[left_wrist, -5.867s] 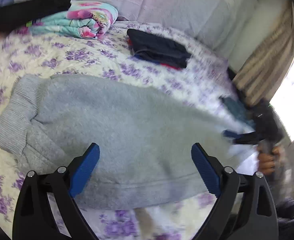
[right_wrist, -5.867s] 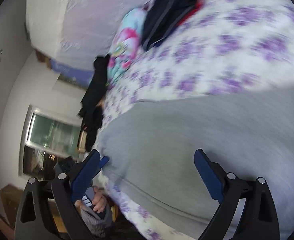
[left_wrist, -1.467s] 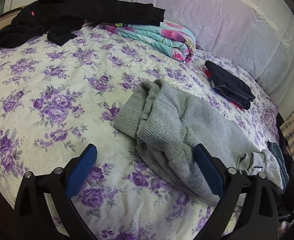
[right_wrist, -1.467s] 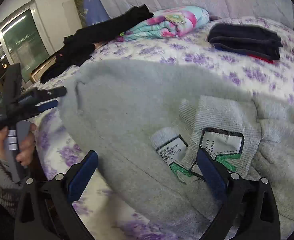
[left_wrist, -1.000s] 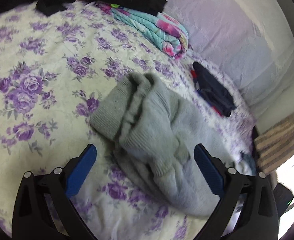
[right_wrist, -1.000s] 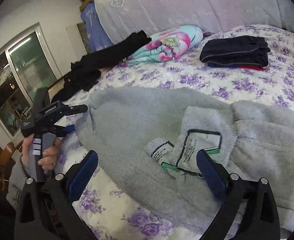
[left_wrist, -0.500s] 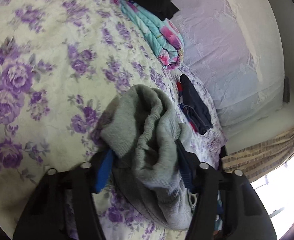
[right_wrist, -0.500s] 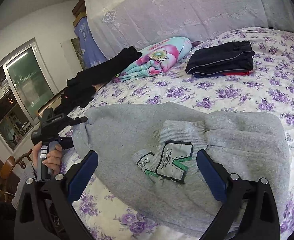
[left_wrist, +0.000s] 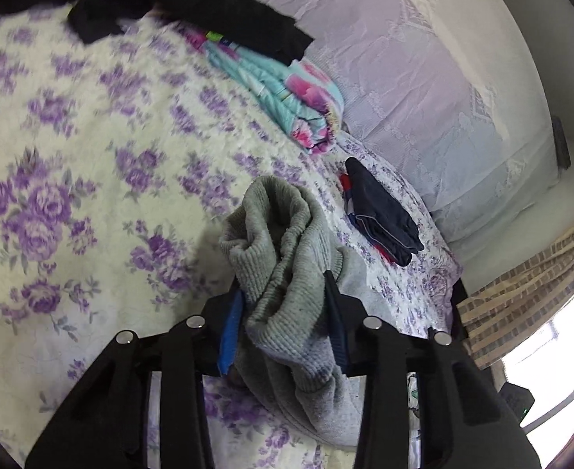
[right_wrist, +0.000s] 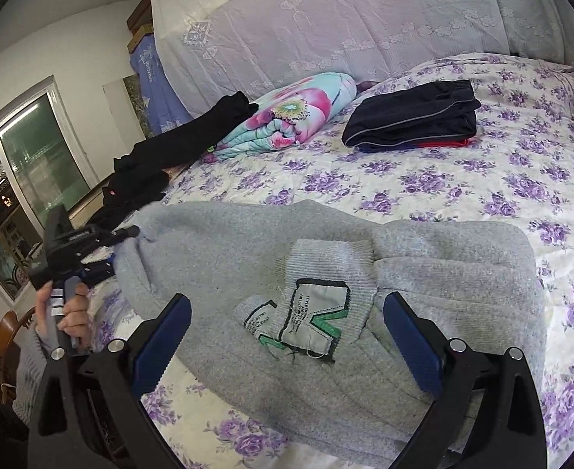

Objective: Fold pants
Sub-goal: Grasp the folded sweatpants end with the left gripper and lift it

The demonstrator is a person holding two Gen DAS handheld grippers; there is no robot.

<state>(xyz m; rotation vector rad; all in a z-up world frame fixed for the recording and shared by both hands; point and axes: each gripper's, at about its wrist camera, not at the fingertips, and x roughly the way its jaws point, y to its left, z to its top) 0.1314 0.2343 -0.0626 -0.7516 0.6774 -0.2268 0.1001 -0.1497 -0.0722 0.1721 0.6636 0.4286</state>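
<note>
— While I watch the left wrist view, where do the pants sit?

— Low in the middle of the frame, I see my left tool (left_wrist: 283, 312) clamped on the ribbed end of the grey pants (left_wrist: 287, 258); that bunch stands up between its two fingers; the bed (left_wrist: 72, 164) with its purple-flowered cover fills the left half.

— And your right side?

— My right tool (right_wrist: 287, 332) is spread wide, holding nothing; the pants (right_wrist: 423, 273) lie across the lower middle of that frame, with a cuff and a white label (right_wrist: 318, 320) turned up between the fingers; my left hand (right_wrist: 64, 308) shows at the left edge.

— Anything beyond?

— A folded dark garment (right_wrist: 412, 121) upper right; a rolled floral blanket (right_wrist: 294, 117) upper middle; black clothes (right_wrist: 161, 156) to its left.
</note>
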